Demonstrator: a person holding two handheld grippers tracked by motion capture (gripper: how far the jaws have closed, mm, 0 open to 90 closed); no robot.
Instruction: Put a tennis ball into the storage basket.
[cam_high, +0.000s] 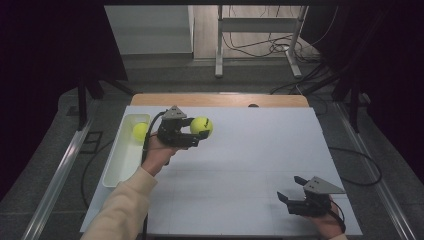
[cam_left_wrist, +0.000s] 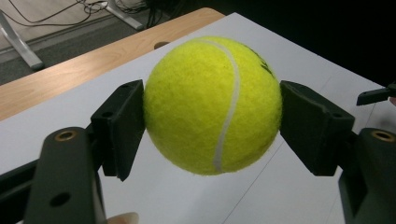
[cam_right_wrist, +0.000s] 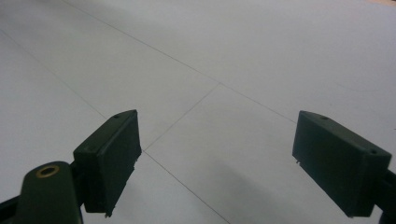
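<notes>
From the high view, the left gripper (cam_high: 196, 134) is held up over the far left part of the white table (cam_high: 240, 165), its jaws pinching a yellow tennis ball (cam_high: 201, 126) from both sides. Just to its left, a white tray (cam_high: 118, 162) lies along the table's left edge, and a second tennis ball (cam_high: 139, 131) sits in the tray's far end, partly behind the gripper's body. The right gripper (cam_high: 291, 189) rests low near the table's near right corner, well apart from the ball, its jaws spread with nothing between them. A cream sleeve (cam_high: 122, 205) comes in from the bottom to the left hand (cam_high: 157, 154).

The left gripper view gives the grip up close, which the high view leaves small: the two black pads (cam_left_wrist: 122, 127) press flat against opposite sides of the ball (cam_left_wrist: 212, 105), whose white seam curves down its front. The ball hangs clear above the white surface. A strip of bare wooden table edge (cam_left_wrist: 70, 77) runs beyond the white sheet, and a fingertip (cam_left_wrist: 122, 218) peeks in at the bottom edge.

The right gripper view looks along that tool's own jaws, standing wide apart over the white sheet (cam_right_wrist: 224, 60), which is crossed by thin grey lines.
</notes>
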